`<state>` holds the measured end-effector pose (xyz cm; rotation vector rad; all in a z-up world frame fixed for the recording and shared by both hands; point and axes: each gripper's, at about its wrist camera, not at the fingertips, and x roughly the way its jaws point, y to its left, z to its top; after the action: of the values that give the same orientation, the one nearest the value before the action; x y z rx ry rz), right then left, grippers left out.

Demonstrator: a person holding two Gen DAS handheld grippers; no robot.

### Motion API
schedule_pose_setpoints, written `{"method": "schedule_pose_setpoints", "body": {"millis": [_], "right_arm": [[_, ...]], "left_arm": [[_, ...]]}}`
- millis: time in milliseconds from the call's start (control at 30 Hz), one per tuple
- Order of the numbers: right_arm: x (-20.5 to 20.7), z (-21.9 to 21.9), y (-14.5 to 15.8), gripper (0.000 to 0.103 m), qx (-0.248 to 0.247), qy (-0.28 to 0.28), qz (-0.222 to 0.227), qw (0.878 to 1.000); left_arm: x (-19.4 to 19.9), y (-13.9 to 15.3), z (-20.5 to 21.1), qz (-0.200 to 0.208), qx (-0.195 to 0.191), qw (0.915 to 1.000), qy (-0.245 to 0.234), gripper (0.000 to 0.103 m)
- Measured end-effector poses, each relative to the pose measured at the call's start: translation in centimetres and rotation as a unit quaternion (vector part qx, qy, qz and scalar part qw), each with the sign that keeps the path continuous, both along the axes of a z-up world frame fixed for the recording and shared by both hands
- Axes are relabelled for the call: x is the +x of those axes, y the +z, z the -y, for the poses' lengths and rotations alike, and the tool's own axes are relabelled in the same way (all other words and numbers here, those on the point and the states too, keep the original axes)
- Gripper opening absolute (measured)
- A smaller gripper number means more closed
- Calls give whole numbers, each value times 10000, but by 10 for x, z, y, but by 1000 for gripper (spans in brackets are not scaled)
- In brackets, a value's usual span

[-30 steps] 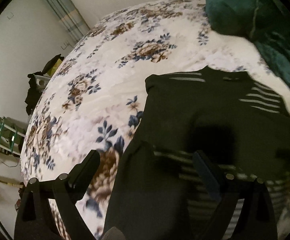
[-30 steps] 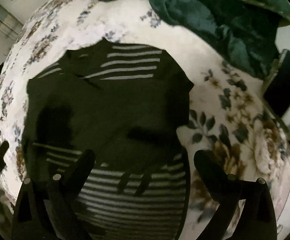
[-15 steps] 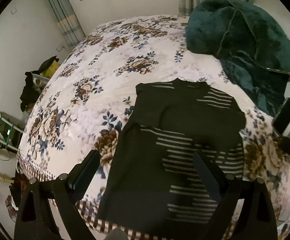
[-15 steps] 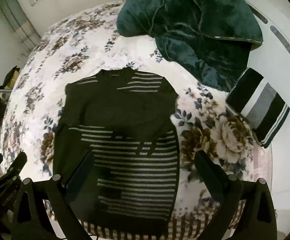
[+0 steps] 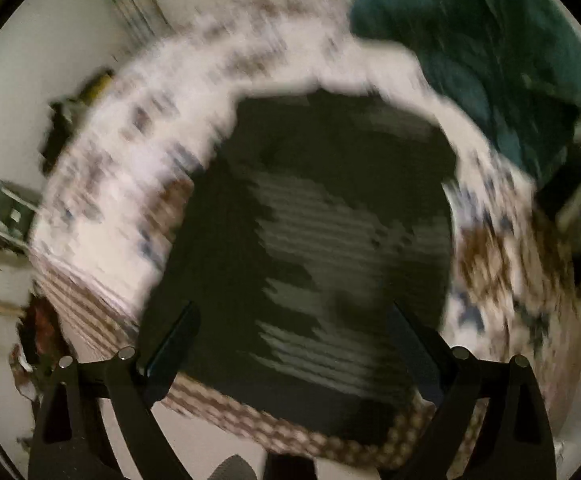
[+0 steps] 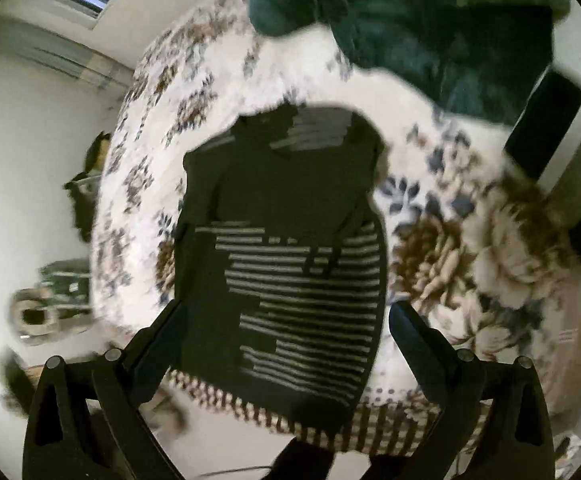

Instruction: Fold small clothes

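A dark sweater with thin white stripes lies flat on the floral bedspread, its hem at the near bed edge. It also shows, blurred, in the left wrist view. My left gripper is open and empty, above the sweater's lower half. My right gripper is open and empty, held above the striped lower part near the hem.
A dark green blanket is heaped at the far right of the bed, also in the left wrist view. A folded black, white and grey garment lies at the right edge. Clutter stands on the floor at left.
Both grippers pulled back and up from the sweater over the last second, then swung; the views are now motion-blurred. The sweater has not moved. Both grippers stayed open.
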<state>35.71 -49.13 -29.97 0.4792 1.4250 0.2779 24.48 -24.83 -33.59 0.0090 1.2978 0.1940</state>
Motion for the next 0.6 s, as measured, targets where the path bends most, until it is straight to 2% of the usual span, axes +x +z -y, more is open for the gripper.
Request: {"method": "schedule_pose_setpoints", "body": {"millis": [33, 67, 100, 167, 233, 333, 400, 467, 533, 600], "right_arm": [[12, 18, -21, 99, 133, 28, -152, 9998], [22, 30, -36, 85, 164, 59, -199, 9996], [35, 43, -58, 62, 104, 137, -245, 9996], [64, 65, -103, 46, -69, 230, -433, 9988], [92, 84, -143, 46, 120, 209, -679, 9974], [131, 99, -190, 46, 277, 253, -943, 9948], [154, 107, -221, 47, 319, 265, -1086, 9932], [171, 109, -244, 51, 385, 312, -1211, 9914], [183, 108, -260, 59, 480, 342, -1318, 9895], [196, 105, -279, 62, 641, 323, -1439, 9870]], "left_arm": [[-9, -30, 15, -239, -36, 9997, -75, 95], [-17, -56, 29, -459, -62, 9988, -177, 95], [-22, -75, 39, -598, -117, 9978, -268, 95], [-35, -122, 61, -969, -141, 9940, -478, 95], [-46, -165, 82, -1305, -238, 9888, -684, 95], [-55, -205, 107, -1506, -359, 9831, -977, 95], [-60, -224, 122, -1587, -366, 9793, -1202, 95], [-64, -243, 134, -1709, -205, 9753, -1383, 95], [-65, -252, 136, -1636, -46, 9766, -1396, 95], [-66, -250, 134, -1446, -112, 9810, -1291, 89]]}}
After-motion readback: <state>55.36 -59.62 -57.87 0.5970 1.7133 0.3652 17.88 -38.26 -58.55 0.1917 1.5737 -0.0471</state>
